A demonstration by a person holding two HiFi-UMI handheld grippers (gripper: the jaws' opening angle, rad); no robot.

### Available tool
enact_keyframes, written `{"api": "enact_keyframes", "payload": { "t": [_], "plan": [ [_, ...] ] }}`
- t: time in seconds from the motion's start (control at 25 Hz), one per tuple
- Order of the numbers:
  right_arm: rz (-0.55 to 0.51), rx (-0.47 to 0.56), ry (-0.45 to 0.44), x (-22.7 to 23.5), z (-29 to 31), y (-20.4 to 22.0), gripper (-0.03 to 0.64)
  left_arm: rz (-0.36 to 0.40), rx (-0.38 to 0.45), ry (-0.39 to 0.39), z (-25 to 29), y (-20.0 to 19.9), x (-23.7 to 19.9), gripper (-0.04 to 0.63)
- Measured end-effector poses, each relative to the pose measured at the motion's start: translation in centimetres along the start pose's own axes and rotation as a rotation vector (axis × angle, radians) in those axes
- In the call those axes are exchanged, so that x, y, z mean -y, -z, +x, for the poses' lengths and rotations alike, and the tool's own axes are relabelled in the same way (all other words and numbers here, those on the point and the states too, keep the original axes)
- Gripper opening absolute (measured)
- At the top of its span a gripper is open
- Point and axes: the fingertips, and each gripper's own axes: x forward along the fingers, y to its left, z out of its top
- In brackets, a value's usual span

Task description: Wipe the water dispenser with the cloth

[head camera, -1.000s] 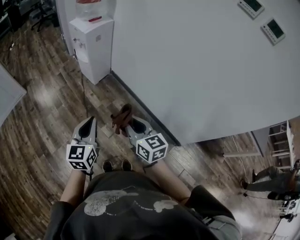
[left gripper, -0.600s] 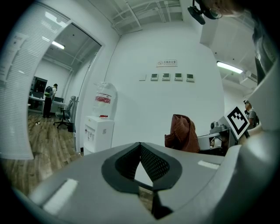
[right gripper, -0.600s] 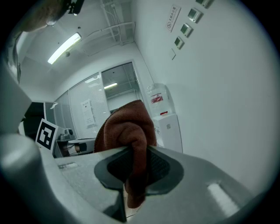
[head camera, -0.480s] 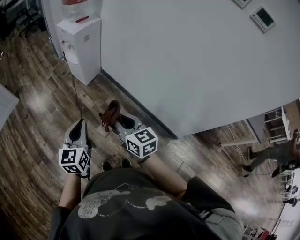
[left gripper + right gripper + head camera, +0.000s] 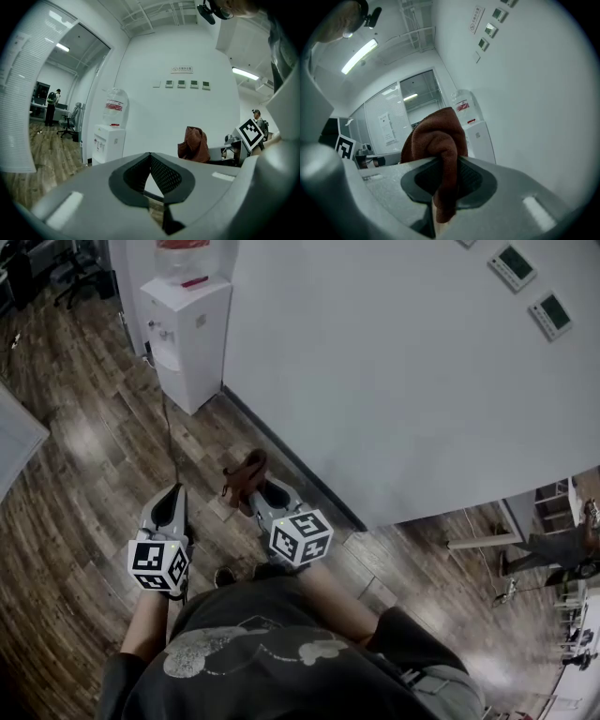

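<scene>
A white water dispenser [image 5: 187, 338] with a bottle on top stands against the white wall at the upper left of the head view; it also shows in the left gripper view [image 5: 108, 140] and behind the cloth in the right gripper view [image 5: 480, 136]. My right gripper [image 5: 251, 486] is shut on a bunched brown cloth [image 5: 244, 472], which sticks up between the jaws [image 5: 438, 140]. My left gripper [image 5: 173, 502] is shut with nothing in it, jaws meeting at the tip [image 5: 150, 157]. Both grippers hang over the wood floor, well short of the dispenser.
A dark cord [image 5: 169, 432] runs along the wood floor from the dispenser toward me. The white wall [image 5: 394, 381] carries small panels [image 5: 530, 287]. Office chairs [image 5: 80, 263] stand at the far left. A person [image 5: 553, 554] stands at the far right.
The head view has swung back, so the dispenser sits lower and further right in the frame. Both grippers keep their pose, the cloth still held in the right one.
</scene>
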Motion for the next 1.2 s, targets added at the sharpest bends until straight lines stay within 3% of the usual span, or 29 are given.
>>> {"api": "enact_keyframes", "payload": {
  "t": [0.28,0.6,0.76,1.2],
  "plan": [
    [0.004,0.001,0.058,1.8,1.2,-0.4,0.06,-0.026,-0.01,-0.008,1.3,0.1,-2.6,0.019],
    [0.048,0.01,0.076,9.7,6.3,-2.3,0.06,-0.031,-0.028,-0.066,7.6,0.4,-4.8,0.02],
    [0.044,-0.006,0.053,13.6,9.5,-4.3,0.06,-0.023,-0.042,-0.086,12.0,-0.6,-5.3,0.02],
    [-0.007,-0.117,-0.078,22.4,19.2,-10.1,0.06,-0.041,-0.046,-0.263,25.2,-5.1,-9.3,0.02]
  ]
}}
